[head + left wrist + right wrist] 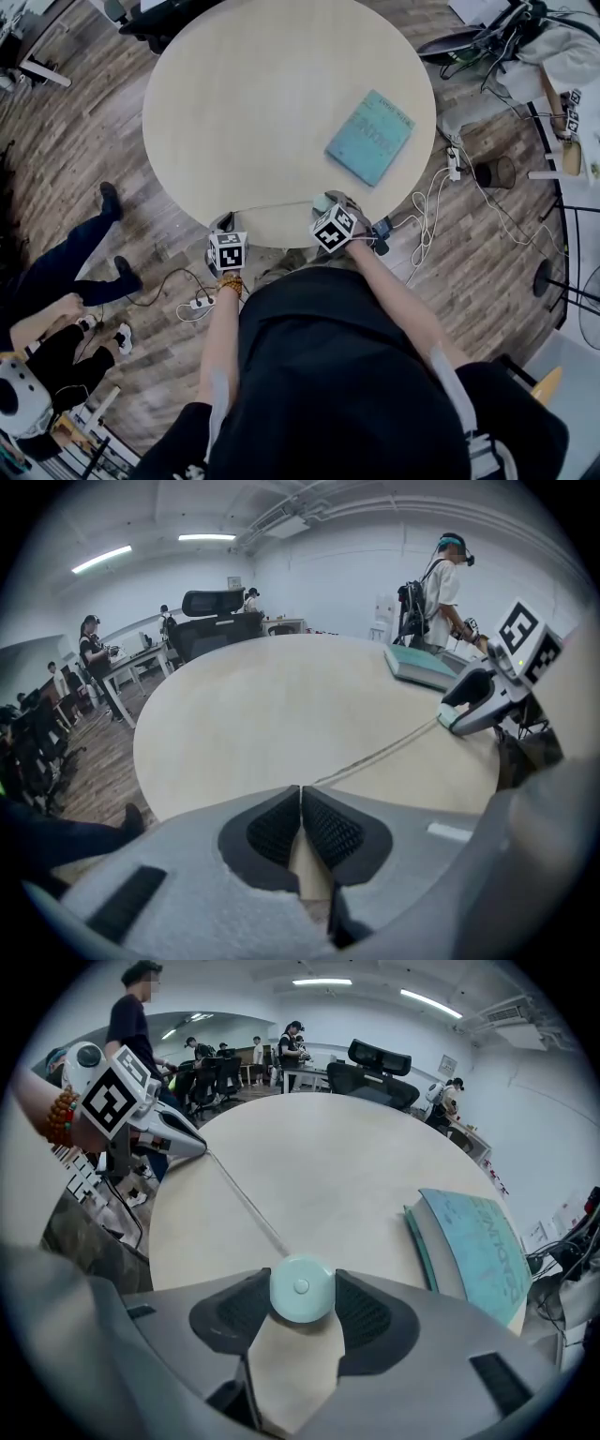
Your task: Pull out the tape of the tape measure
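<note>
Mint-green round plastic tape measure (301, 1286) clamped in our right gripper (302, 1294), thin pale tape (380, 755) pinched by our left gripper (301, 808), we judge ourselves mid-pull and next spread them along the round beige table's (244, 103) near edge.

A teal book (370, 137) lies on the pale round table (244, 94).

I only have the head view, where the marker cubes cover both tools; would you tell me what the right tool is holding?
Observer: The right tool is clamped on a round, pale green tape measure.
Operator: Thank you. And the left tool?
Observer: The left tool is shut, pads together, on the end of the tape.
Operator: Does the tape look slack?
Observer: No loops show; it runs in a straight line over the table, from one tool to the other.
</note>
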Tool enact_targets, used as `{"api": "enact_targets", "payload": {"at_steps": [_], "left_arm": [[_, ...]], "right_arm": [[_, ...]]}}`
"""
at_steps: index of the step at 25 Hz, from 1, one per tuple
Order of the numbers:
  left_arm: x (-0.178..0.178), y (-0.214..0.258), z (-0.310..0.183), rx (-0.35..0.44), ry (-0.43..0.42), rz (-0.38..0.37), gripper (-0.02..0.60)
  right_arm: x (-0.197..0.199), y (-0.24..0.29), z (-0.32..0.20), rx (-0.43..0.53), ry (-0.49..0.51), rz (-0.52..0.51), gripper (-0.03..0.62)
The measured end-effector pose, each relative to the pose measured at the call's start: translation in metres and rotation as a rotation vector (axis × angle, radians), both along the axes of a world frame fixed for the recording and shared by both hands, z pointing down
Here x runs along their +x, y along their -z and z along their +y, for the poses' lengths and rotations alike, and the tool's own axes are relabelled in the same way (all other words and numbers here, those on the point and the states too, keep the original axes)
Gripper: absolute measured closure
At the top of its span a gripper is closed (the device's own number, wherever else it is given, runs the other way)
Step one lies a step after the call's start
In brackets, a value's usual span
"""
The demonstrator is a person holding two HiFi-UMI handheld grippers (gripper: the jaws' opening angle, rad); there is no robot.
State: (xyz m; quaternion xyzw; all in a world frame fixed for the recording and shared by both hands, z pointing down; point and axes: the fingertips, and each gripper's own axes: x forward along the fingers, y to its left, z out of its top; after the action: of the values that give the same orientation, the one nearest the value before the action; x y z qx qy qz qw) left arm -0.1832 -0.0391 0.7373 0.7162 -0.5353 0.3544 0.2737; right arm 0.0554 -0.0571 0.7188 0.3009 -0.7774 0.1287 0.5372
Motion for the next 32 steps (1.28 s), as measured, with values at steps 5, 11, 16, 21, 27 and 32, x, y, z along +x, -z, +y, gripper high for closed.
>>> {"api": "enact_targets", "payload": {"at_steps": [5, 11, 16, 21, 27, 32], "left_arm": [[0.0, -0.002, 0.001, 0.0, 0.001, 0.002, 0.56], [0.0, 0.001, 0.004, -0.007, 0.01, 0.008, 0.556], [-0.002, 0.005, -0.001, -0.012, 0.022, 0.033, 0.52], [0.003, 0.013, -0.01, 0.019, 0.023, 0.043, 0.517], [-0.007, 0.038, -0.022, 0.103, 0.029, 0.045, 0.517], [-0.009, 0.066, -0.038, 0.168, 0.017, 0.039, 0.517]], "right_arm": [[-0.001, 0.0, 0.001, -0.005, -0.002, -0.006, 0.376], [0.001, -0.002, 0.004, -0.013, -0.008, -0.011, 0.376], [-0.004, 0.003, 0.0, -0.016, 0.006, -0.014, 0.352], [-0.007, 0.01, -0.004, -0.003, 0.017, -0.03, 0.341], [-0.023, 0.032, -0.014, 0.057, 0.011, -0.063, 0.342], [-0.033, 0.051, -0.029, 0.107, 0.019, -0.085, 0.344]]}}
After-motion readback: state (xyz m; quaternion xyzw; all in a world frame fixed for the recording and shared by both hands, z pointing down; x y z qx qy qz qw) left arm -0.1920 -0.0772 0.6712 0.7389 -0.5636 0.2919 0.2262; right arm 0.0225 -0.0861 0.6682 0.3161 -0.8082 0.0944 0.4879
